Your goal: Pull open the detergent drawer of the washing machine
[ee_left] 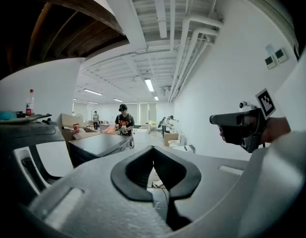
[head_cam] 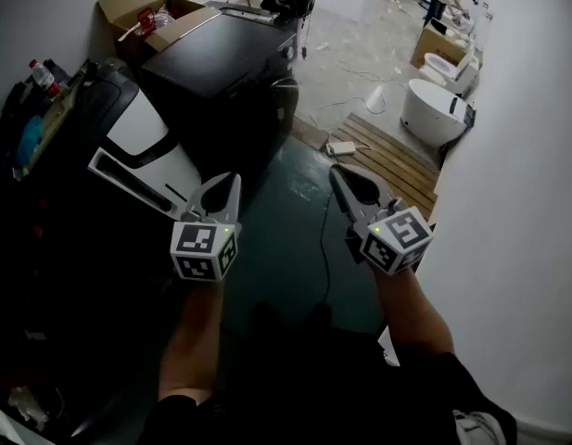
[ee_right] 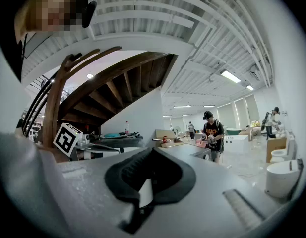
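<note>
While held level over the dark floor (head_cam: 286,221), well short of any appliance: left tongs (head_cam: 232,182) shut tip to tip on nothing, right tongs (head_cam: 336,174) likewise shut and empty. Washing machine (head_cam: 142,128) near left, white-fronted; detergent drawer (head_cam: 128,179) taken to be the long slotted panel on its front, seemingly flush, unopened. Risk: arriving with tips closed and skating off the slot, or making for the black machine (head_cam: 221,58) farther off by mistake.
</note>
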### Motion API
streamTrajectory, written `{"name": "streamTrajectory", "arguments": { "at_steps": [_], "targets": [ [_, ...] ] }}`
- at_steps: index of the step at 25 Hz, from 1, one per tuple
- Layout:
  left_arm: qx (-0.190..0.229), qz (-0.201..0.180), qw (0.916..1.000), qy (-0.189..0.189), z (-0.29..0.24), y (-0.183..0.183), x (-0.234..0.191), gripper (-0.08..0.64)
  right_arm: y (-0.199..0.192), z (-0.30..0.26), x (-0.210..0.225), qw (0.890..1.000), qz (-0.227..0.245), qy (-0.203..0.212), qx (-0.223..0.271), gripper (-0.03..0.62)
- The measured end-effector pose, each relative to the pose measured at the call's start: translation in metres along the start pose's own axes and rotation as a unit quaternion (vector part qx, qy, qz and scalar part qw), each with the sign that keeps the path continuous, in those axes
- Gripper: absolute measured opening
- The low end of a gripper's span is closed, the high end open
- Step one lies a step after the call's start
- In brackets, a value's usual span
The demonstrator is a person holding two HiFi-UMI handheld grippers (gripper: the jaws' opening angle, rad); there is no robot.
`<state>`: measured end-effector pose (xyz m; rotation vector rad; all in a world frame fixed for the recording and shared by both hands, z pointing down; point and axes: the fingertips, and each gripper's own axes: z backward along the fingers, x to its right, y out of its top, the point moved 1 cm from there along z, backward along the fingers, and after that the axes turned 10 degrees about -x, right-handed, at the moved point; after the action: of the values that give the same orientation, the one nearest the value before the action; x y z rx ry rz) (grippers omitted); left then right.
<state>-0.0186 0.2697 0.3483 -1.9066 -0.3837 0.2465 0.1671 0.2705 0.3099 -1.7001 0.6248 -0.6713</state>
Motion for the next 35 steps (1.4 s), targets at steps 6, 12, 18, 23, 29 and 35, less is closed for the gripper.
{"name": "streamTrajectory", "arguments": {
  "at_steps": [6,12,18,23,29,35],
  "targets": [
    [0.01,0.006,0.9998,0.017,0.008,0.0,-0.013,0.011,-0.017,-0.011,-0.013,1.0,-0.012,0.006,-0.01,0.002],
    [-0.001,0.013,0.9999,0.011,0.019,-0.018,-0.027,0.011,-0.009,-0.022,-0.038,0.999,-0.028,0.024,-0.002,0.002],
    [-0.014,0.022,0.9996,-0.011,0.031,-0.038,-0.04,0.011,-0.048,-0.035,-0.064,0.996,-0.074,0.033,-0.031,0.002],
    [-0.017,0.018,0.9995,-0.02,0.046,-0.049,-0.066,0.011,-0.054,-0.049,-0.082,0.994,-0.105,0.021,-0.026,0.003],
    [-0.019,0.029,0.9992,-0.021,0.052,-0.059,-0.095,0.011,-0.055,-0.056,-0.096,0.994,-0.109,0.002,-0.031,0.003],
    [-0.022,0.037,0.9988,-0.024,0.044,-0.067,-0.107,0.011,-0.061,-0.073,-0.095,0.992,-0.112,0.003,-0.048,0.003]
  ]
}}
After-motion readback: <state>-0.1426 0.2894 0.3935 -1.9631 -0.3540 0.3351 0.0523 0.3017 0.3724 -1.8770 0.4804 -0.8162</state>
